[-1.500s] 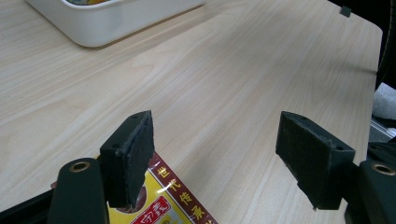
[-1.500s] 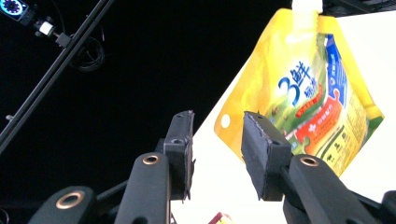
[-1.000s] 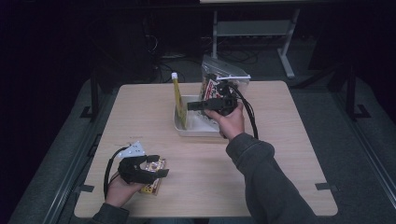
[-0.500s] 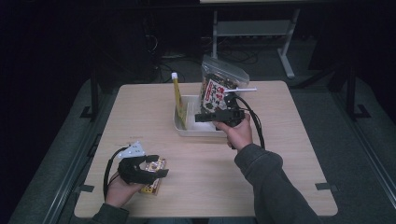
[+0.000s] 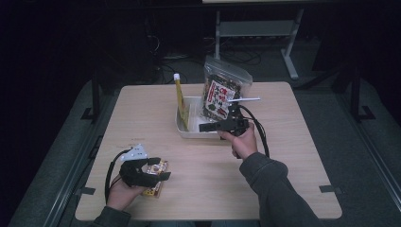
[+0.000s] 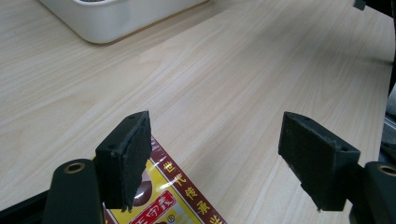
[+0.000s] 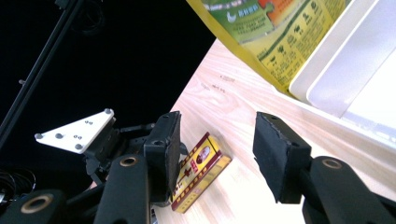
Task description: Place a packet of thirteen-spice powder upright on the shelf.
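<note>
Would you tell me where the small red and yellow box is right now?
In the high view, the small red and yellow box lies near the table's front left, beneath the open left gripper.

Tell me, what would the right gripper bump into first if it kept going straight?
Probably the left gripper, beside the small yellow packet on the table. Depth is hard to judge.

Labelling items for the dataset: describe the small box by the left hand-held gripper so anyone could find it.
On the wooden table, look to the near left corner, far from the white bin. The small box lies flat under the left hand-held gripper, red and yellow with printed characters.
</note>
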